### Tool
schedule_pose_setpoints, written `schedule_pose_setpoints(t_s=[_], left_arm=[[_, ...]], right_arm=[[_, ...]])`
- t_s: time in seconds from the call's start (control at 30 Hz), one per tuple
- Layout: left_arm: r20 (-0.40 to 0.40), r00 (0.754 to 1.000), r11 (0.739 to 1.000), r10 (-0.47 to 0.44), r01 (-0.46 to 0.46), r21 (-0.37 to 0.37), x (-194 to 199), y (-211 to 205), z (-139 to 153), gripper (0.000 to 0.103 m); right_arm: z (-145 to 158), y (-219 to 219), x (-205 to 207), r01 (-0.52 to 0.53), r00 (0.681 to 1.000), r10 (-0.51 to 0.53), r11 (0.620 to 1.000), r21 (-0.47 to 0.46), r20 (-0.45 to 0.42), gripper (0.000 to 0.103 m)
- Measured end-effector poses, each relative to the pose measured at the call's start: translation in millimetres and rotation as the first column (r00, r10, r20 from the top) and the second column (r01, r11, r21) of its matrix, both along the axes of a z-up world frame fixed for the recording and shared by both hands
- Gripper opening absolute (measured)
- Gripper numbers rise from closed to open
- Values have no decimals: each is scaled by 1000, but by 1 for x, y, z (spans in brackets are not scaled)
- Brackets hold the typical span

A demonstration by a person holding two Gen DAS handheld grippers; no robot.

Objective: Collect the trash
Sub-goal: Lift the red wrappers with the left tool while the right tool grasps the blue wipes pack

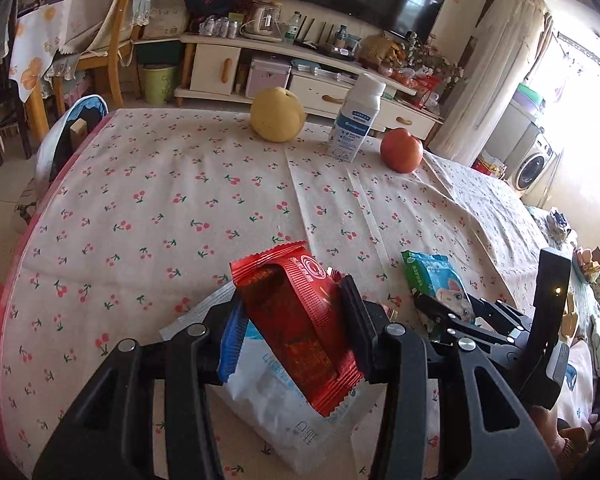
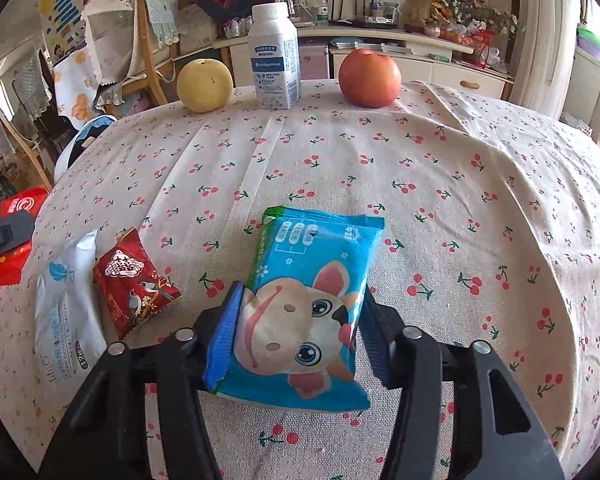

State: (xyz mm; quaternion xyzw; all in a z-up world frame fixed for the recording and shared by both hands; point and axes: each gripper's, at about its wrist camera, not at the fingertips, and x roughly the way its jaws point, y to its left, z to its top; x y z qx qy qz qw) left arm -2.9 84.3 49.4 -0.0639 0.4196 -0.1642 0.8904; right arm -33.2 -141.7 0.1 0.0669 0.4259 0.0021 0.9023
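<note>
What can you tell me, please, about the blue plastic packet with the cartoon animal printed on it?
The blue plastic packet with the cartoon animal is a soft, glossy, sealed pouch with a green strip along one edge, crimped ends and small text panels above a big-eyed, pink-eared face. It sits lengthwise between the right gripper, whose pads press its two long sides. Its far end rests on or just over the cherry-print tablecloth; nothing else touches it.

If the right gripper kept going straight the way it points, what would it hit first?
Probably the tablecloth just beyond the blue packet the right gripper holds; depth is uncertain.
</note>
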Motion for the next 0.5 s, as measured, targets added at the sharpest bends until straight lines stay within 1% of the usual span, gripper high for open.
schedule_pose_setpoints(t_s=[0.1, 0.17, 0.33, 0.5], left_arm=[[-10, 1000, 1000, 18, -19, -22, -2, 11, -6, 47], [-12, 1000, 999, 24, -25, -31, -2, 17, -9, 47], [-13, 999, 999, 37, -37, -37, -1, 30, -13, 47], [-1, 999, 998, 39, -39, -56, -3, 41, -8, 47]], right_arm=[[0, -2, 0, -3, 1000, 3, 1000, 17, 5, 46], [1, -4, -2, -3, 1000, 3, 1000, 31, 11, 42], [4, -4, -4, -1, 1000, 0, 999, 35, 25, 39], [9, 0, -4, -3, 999, 1, 999, 44, 43, 39]])
